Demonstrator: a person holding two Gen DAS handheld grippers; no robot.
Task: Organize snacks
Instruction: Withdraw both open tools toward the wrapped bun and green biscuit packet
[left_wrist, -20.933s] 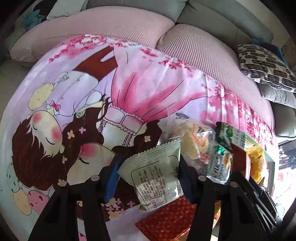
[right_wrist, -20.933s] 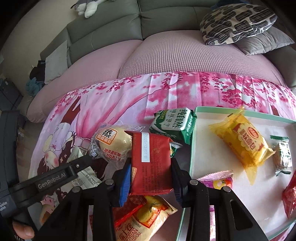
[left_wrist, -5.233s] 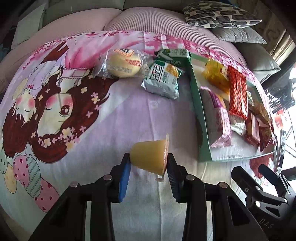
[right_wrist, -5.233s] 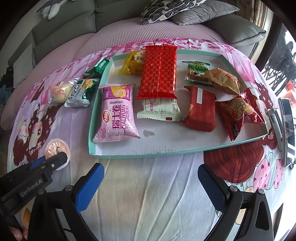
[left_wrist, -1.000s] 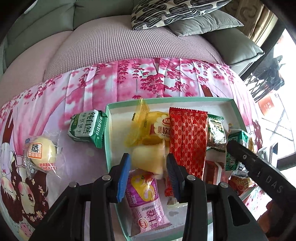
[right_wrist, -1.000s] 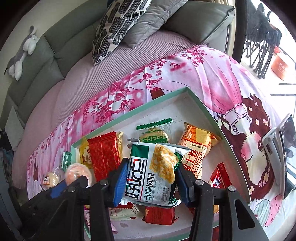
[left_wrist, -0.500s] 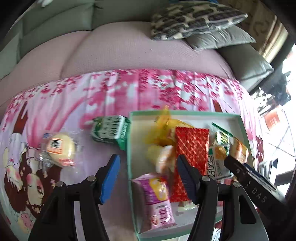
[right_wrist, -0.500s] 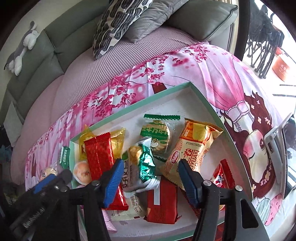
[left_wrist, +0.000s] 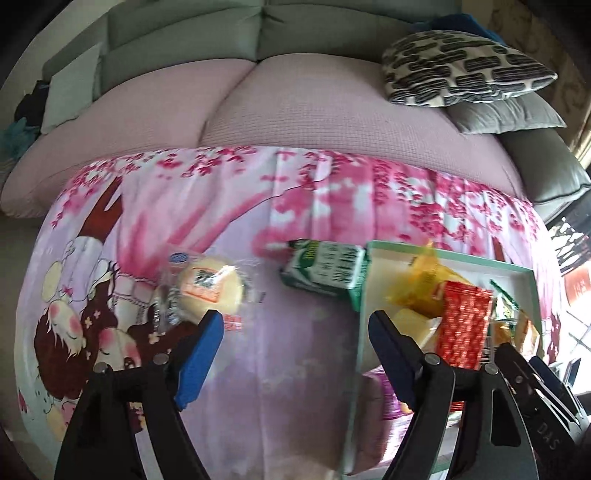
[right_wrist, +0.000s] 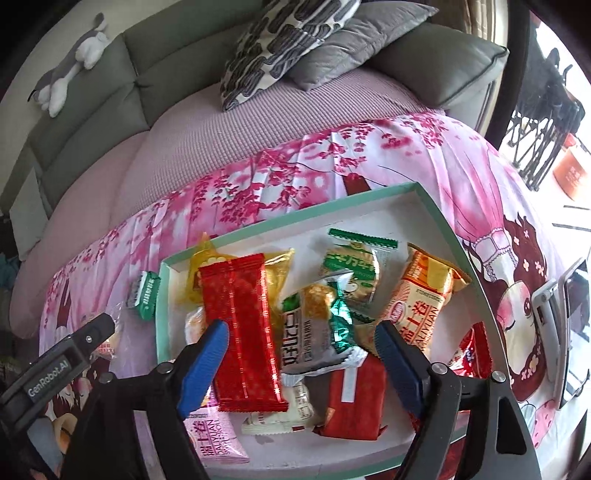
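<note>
Left gripper (left_wrist: 295, 334): jaws spread, empty, over the cartoon-print pink bedsheet (left_wrist: 221, 206).
Right gripper (right_wrist: 301, 345): jaws spread, empty, over the shallow mint-rimmed white tray (right_wrist: 373, 210).
Outside the tray, beyond its left edge: round yellow bun in clear wrapper (left_wrist: 210, 290); green-and-white carton-shaped packet (left_wrist: 325, 273), touching the tray's far-left corner.
In the tray: long red foil packet (right_wrist: 242, 332), crumpled green-and-silver corn-print packet (right_wrist: 317, 332), orange roll packet (right_wrist: 424, 306), others overlapping.
Risk, judged: the bun's loose, slippery film may slide from the pads; the packet pressed against the rim may snag or shift the tray.
Views: the left view alone shows the bun whole. The right view alone shows the tray's full contents and a grey phone (right_wrist: 569, 325) at the sheet's right edge.
</note>
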